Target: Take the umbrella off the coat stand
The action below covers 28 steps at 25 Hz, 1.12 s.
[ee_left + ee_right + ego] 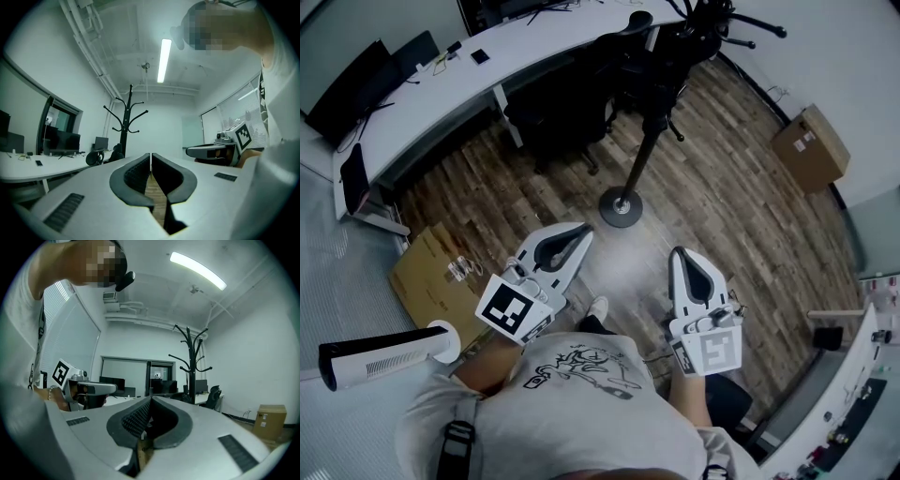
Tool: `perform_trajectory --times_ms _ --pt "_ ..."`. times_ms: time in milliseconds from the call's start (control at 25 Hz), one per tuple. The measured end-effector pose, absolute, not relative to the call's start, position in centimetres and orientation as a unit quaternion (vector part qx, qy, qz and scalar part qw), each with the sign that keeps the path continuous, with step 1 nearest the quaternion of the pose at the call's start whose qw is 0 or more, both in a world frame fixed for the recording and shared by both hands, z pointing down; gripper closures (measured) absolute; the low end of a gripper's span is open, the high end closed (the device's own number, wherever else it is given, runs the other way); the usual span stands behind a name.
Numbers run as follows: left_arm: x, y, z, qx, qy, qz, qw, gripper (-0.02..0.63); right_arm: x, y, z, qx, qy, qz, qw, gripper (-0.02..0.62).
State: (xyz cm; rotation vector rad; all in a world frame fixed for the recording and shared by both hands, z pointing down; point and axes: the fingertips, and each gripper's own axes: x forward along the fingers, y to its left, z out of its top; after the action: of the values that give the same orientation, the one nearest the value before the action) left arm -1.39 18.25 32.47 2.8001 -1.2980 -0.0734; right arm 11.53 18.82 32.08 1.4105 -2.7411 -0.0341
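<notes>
plainly, coat stand (643, 155): upper centre of the head view, well apart from both grippers; i judge the reach has not begun.
umbrella: should hang on the stand, but it is lost in the dark tangle at its top; cannot tell.
left gripper (579, 234): lower left, jaws closed together, holding nothing.
right gripper (682, 255): lower right, likewise closed and empty.

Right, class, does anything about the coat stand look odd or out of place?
The coat stand stands upright, but it looks bare in both gripper views: no umbrella shows on it.
</notes>
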Motion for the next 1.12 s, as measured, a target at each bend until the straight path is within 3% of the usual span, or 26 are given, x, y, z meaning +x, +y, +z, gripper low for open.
perform_trajectory --times_ms 480,1120 --pt "2.2 10.5 33.5 0.899 -0.436 -0.02 0.033 0.575 15.1 10.6 33.3 0.444 -0.896 -0.001 0.028 0.586" --pt "-1.7 -0.4 33.6 0.901 -0.433 -0.026 0.033 0.575 11.1 0.1 33.2 0.444 -0.895 -0.004 0.031 0.586"
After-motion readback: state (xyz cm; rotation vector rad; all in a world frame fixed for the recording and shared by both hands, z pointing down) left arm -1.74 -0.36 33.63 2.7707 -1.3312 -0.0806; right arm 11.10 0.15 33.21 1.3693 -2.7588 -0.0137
